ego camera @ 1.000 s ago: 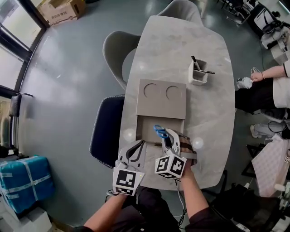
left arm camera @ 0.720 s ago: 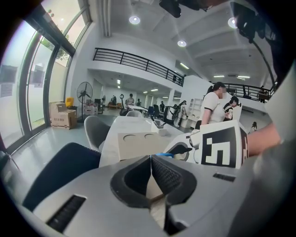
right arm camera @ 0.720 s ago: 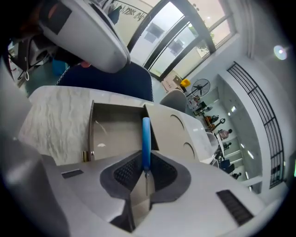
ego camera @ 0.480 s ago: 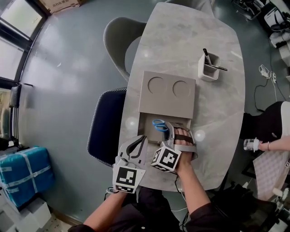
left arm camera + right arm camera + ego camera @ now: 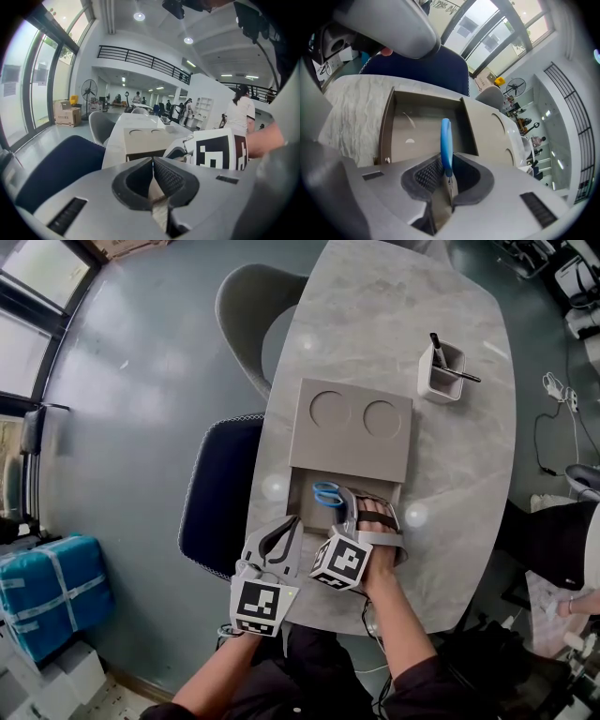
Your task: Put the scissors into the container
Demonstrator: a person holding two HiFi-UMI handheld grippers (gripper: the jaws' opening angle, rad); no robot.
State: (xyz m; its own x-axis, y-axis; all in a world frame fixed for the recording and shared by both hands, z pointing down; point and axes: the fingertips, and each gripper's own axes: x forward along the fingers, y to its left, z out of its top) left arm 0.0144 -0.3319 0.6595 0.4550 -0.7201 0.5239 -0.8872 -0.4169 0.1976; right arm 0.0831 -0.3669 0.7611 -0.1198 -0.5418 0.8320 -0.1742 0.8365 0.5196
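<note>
The right gripper [image 5: 349,508] was positioned over the open compartment at the near end of the container [image 5: 357,442]. Its jaws were narrowly apart and opening, with the scissors [image 5: 446,139] between the pads and in contact with them, blue handle projecting forward above the compartment floor. The left gripper [image 5: 281,538] was just beside the container's near left corner, jaws fully together and holding nothing.

We get bright daylight from the windows [image 5: 28,79] plus ceiling lights [image 5: 138,16], glare spots on the table [image 5: 412,343], heavy fisheye edges.
</note>
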